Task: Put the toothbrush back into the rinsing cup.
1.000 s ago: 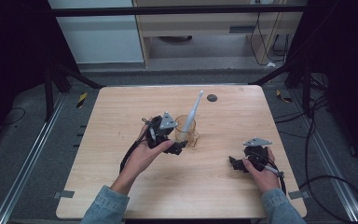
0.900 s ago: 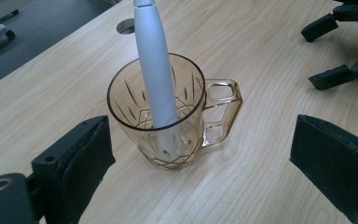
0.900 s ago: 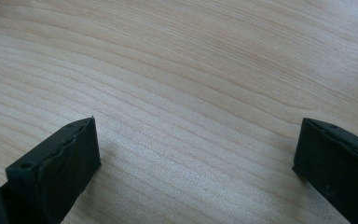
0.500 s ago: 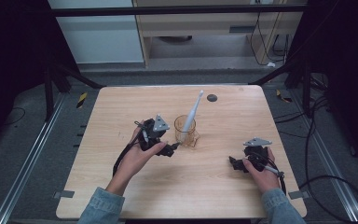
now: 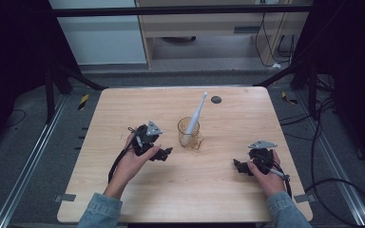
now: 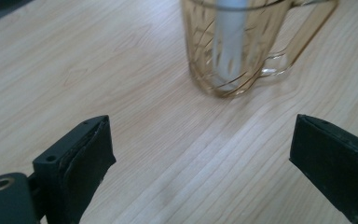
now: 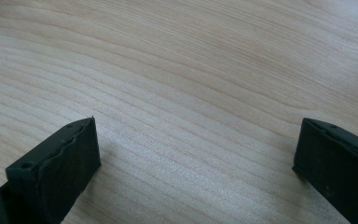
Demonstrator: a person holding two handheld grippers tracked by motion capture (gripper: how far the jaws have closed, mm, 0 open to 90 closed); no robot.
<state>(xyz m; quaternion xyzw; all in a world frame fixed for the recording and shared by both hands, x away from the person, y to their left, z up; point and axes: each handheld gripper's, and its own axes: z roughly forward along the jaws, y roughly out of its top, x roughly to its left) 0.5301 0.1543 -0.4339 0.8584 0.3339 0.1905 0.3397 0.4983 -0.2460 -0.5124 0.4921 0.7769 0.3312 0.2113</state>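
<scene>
A clear amber glass mug (image 5: 189, 132) stands upright near the middle of the wooden table (image 5: 228, 199), and a white toothbrush (image 5: 197, 112) leans in it toward the far right. My left gripper (image 5: 162, 153) sits a short way left of the mug, open and holding nothing. In the left gripper view the mug (image 6: 235, 51) with the toothbrush handle (image 6: 230, 44) is just beyond the spread jaws. My right gripper (image 5: 240, 166) rests open near the table's right front, over bare wood (image 7: 191, 107).
A small dark round disc (image 5: 216, 99) lies on the table near its far edge, behind the mug. Black cables (image 5: 119, 161) trail from both grippers. Dark frame legs and floor rails flank the table.
My left gripper has drawn back to the left, away from the mug, and now stands apart from it. The right gripper has stayed put.
</scene>
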